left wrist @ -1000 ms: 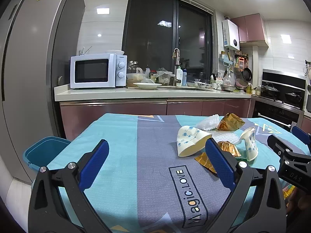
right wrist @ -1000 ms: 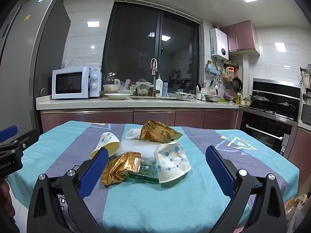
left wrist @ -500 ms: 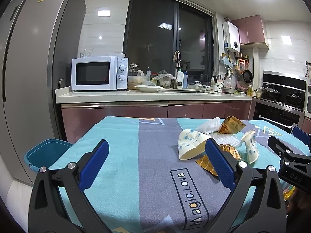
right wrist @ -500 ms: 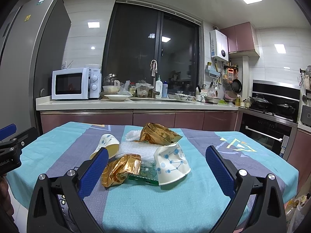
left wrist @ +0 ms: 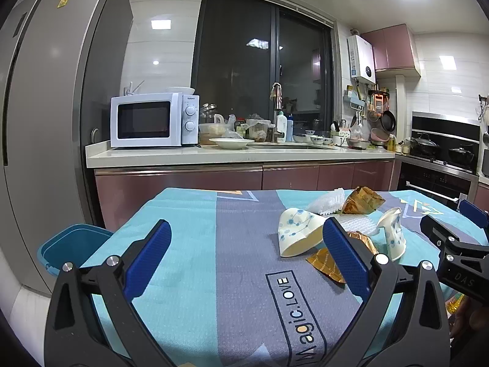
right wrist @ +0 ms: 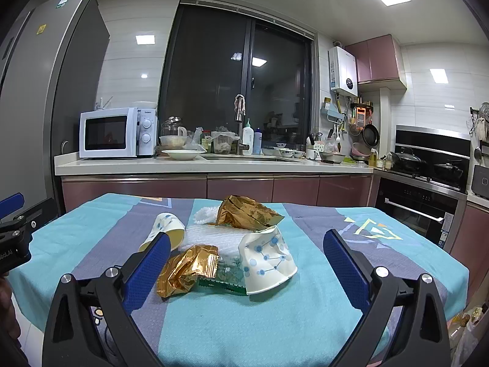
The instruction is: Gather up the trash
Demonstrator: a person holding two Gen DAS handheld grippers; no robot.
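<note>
A pile of trash lies on the table's teal and grey cloth (right wrist: 244, 321). It holds a crushed dotted paper cup (right wrist: 266, 263), a second dotted cup on its side (right wrist: 166, 232), two gold foil wrappers (right wrist: 186, 269) (right wrist: 247, 212), white foam netting (right wrist: 211, 238) and a green packet (right wrist: 226, 278). My right gripper (right wrist: 246, 260) is open and empty, close in front of the pile. My left gripper (left wrist: 244, 247) is open and empty over the bare cloth, left of the pile; the side-lying cup (left wrist: 298, 234) sits just inside its right finger. A blue bin (left wrist: 73, 244) stands on the floor at the table's left.
A counter (left wrist: 214, 157) with a microwave (left wrist: 152, 120), dishes and a sink runs behind the table. A tall grey fridge (left wrist: 45, 122) stands at the left. An oven and hob (right wrist: 428, 183) are at the right. The right gripper shows in the left wrist view (left wrist: 458, 250).
Both views have shifted slightly, the grippers easing a little toward the table. Both stay open; the trash has not moved.
</note>
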